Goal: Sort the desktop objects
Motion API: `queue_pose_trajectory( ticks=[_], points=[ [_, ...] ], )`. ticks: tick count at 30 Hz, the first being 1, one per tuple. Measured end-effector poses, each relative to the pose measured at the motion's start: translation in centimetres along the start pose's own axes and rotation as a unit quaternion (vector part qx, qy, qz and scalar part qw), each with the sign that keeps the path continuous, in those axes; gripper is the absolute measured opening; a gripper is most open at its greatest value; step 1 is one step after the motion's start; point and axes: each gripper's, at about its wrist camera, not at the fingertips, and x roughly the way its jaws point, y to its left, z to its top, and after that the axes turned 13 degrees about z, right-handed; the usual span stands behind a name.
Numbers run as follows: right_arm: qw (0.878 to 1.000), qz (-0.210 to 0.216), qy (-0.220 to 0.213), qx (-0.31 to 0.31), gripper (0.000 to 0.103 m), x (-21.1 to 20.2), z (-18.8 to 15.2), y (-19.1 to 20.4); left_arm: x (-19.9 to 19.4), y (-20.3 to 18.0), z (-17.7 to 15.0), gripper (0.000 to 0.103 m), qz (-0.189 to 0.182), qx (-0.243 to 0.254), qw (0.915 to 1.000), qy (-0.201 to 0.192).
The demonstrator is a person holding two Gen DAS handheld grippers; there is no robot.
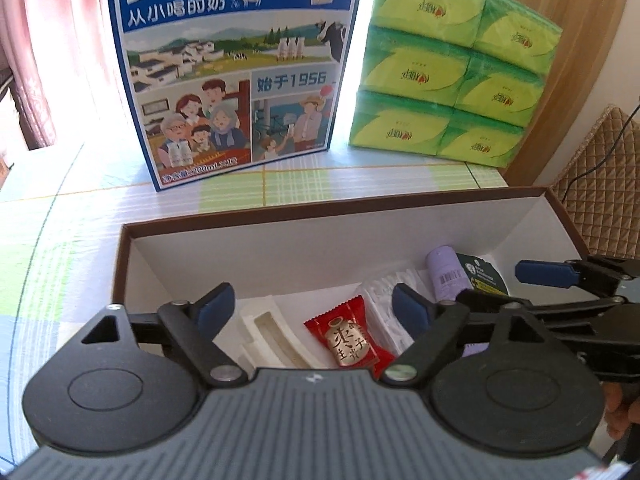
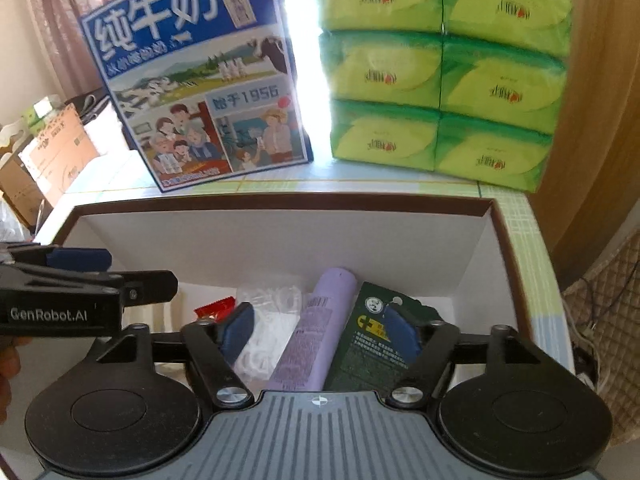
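Desktop objects lie inside the brown-rimmed box (image 1: 132, 248). Left gripper (image 1: 316, 300) spread, empty, over red candy (image 1: 349, 337). Right gripper (image 2: 320, 330) spread, empty, over purple tube (image 2: 312, 328) and green card (image 2: 372, 344). Judged: sorting nearly done; next, withdraw or check for leftovers.

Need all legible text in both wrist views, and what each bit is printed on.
"纯牛奶", "从小喝的奶", "始于1956": milk carton.
"GenRobot.AI": left gripper, on its side in the right wrist view.
"枣子": red candy wrapper; smaller characters unclear.
Tissue packs: red logo, unreadable.
Purple tube: barcode and print blurred.
Dark green card: fine print too small.
Milk carton bottom strip: blurred.
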Motion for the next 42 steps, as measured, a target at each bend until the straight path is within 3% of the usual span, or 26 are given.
queue_pose_trajectory(
  ticks=[3, 9, 30, 36, 42],
  points=[
    [1.000, 0.006, -0.005, -0.002, 0.090, -1.2, -0.6, 0.5, -1.1, 0.1, -0.2, 0.087, -0.002, 0.003, 1.0000, -0.006],
    [1.000, 0.013, -0.020, -0.006, 0.101, -4.0, -2.2, 1.8, -4.5, 0.3, -1.4, 0.095, -0.002, 0.012, 0.9994, -0.033],
    [0.995, -0.017, -0.097, 0.017, 0.101, -13.8, -9.0, 6.8, -17.2, 2.4, -9.9, 0.102, 0.015, -0.015, 0.9946, -0.102],
    [0.993, -0.029, -0.114, 0.021, 0.101, -16.5, -10.8, 8.3, -21.3, 2.3, -12.0, 0.102, 0.037, -0.026, 0.9903, -0.131],
    [0.993, -0.032, -0.115, -0.005, 0.101, -18.9, -13.0, 10.1, -24.2, 2.0, -14.7, 0.102, 0.047, -0.025, 0.9910, -0.123]
  ],
)
